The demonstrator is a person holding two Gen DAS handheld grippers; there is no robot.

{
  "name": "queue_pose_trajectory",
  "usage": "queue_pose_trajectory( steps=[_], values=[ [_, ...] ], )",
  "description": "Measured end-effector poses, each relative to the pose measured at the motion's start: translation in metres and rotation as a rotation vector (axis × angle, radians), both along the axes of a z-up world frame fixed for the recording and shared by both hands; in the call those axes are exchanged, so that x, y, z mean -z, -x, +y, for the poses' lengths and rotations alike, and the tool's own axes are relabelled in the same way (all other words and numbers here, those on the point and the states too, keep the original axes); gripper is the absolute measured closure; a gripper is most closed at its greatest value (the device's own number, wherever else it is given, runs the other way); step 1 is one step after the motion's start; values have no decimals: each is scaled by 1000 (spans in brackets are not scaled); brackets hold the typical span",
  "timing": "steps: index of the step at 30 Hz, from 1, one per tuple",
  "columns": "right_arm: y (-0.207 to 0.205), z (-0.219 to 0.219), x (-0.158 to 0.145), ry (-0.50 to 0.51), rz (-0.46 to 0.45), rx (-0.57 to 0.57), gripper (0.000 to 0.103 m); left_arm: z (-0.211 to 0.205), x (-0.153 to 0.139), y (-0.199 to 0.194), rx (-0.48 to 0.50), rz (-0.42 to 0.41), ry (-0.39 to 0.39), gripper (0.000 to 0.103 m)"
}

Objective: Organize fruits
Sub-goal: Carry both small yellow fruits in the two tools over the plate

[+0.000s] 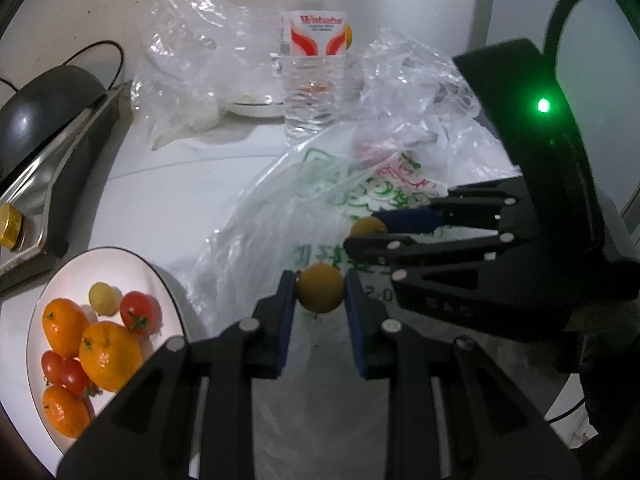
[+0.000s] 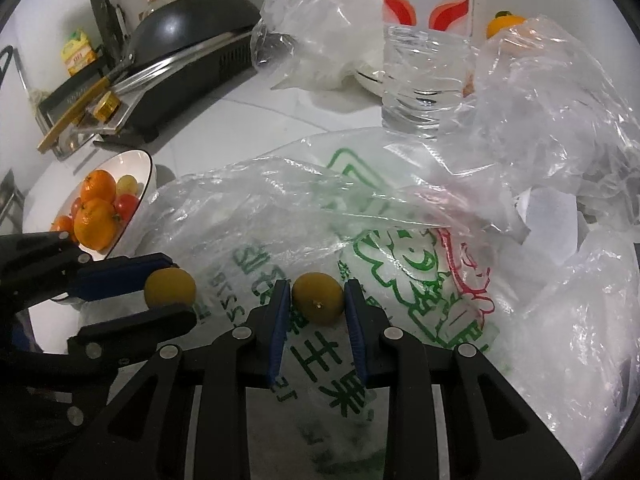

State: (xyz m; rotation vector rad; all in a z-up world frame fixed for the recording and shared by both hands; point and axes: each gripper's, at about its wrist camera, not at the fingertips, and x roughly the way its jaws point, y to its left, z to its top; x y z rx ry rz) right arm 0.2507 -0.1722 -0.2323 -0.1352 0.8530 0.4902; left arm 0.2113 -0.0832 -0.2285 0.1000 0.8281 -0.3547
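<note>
The bottle (image 2: 426, 40) loses its neck and cap to the top edge in the right wrist view. A mandarin (image 2: 505, 23) at the table's (image 1: 168, 196) far edge is half covered by a clear bag (image 2: 552, 92). A plate (image 1: 256, 109) behind the bottle shows only its rim. The bowl's (image 1: 44, 300) near side sits behind the left gripper (image 1: 320, 294).

right gripper (image 2: 318, 300) gripping yellow fruit (image 2: 318, 298), printed bag (image 2: 400, 240)
</note>
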Motion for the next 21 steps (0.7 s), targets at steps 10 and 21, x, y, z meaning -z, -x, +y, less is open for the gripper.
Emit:
queue_pose_trajectory(
  steps=[10,21],
  values=[
    [12,5,-9,8,-34,-16,74,4,-8,10,-2,-24,9,78],
    [35,6,-28,6,-76,-2,74,14,-21,31,-18,-63,35,78]
  ],
)
